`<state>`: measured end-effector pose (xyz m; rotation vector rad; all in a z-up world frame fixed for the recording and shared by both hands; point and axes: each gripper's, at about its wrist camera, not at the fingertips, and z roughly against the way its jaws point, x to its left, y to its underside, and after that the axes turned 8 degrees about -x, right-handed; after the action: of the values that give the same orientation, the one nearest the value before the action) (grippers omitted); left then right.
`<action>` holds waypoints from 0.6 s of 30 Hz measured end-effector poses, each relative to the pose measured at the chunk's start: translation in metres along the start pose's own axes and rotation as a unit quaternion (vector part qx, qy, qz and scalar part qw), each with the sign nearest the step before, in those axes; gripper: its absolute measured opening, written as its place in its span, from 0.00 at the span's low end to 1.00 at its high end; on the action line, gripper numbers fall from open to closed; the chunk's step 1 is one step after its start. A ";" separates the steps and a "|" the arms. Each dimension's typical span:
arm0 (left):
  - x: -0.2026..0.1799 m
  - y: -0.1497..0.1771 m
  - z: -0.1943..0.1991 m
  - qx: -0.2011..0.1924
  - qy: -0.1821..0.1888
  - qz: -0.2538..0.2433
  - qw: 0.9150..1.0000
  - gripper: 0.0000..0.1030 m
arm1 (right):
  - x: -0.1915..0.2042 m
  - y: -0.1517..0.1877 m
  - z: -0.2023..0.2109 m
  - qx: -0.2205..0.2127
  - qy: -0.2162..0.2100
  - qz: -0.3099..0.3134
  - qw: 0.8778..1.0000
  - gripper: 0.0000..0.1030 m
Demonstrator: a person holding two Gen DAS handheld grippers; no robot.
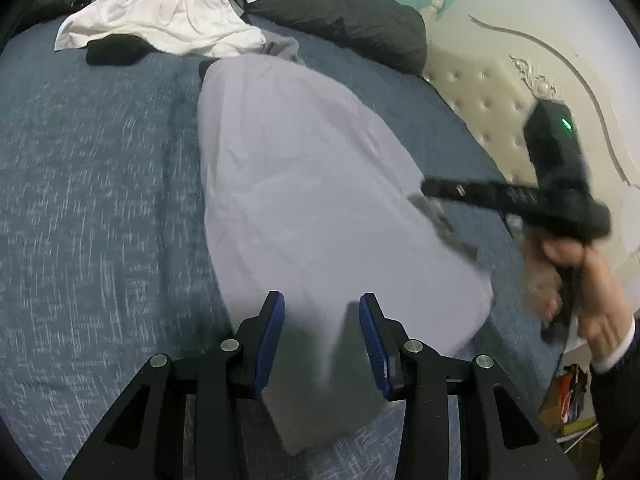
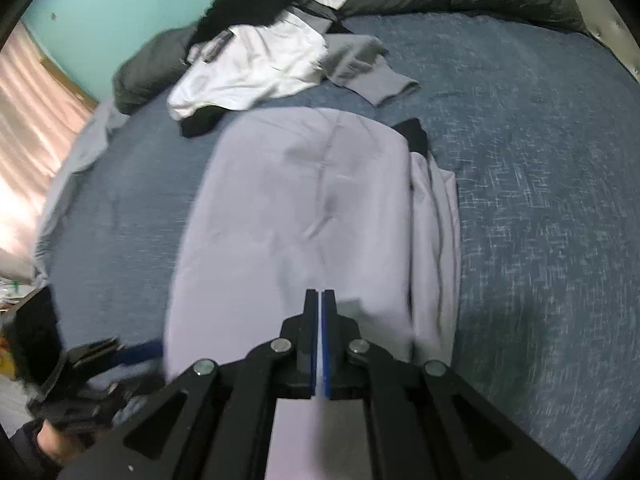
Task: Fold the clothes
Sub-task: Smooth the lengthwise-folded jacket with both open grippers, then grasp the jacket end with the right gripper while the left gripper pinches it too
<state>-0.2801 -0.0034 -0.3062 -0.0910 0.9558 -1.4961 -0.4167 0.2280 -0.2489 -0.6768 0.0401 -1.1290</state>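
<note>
A blue bedspread (image 1: 100, 184) fills the frame; a dark pillow (image 1: 352, 12) lies along the top, a tufted headboard (image 1: 480, 96) at right.

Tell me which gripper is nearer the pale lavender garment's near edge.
Right. The right gripper is shut on the pale lavender garment at that edge, while the left gripper hangs open just above it without gripping.

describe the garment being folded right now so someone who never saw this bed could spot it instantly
Start at the blue bedspread that covers the bed. In its middle lies the pale lavender garment, spread long and smooth toward the pile of unfolded clothes near the dark pillows. Unlike that crumpled white, black and grey heap, it is one flat, plain-coloured piece.
</note>
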 end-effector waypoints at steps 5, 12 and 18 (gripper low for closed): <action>-0.017 -0.002 -0.013 0.009 0.009 -0.016 1.000 0.41 | -0.002 0.018 0.005 0.007 -0.016 -0.013 1.000 0.00; -0.021 -0.003 -0.050 0.035 -0.006 -0.016 0.999 0.40 | -0.032 0.029 -0.016 0.020 -0.014 -0.063 0.998 0.00; -0.033 -0.016 -0.037 0.023 -0.004 -0.018 1.000 0.41 | -0.025 0.013 0.008 -0.009 -0.020 -0.056 0.998 0.00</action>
<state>-0.3072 0.0412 -0.3046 -0.0815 0.9175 -1.5489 -0.4146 0.2565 -0.2566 -0.7235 -0.0218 -1.2227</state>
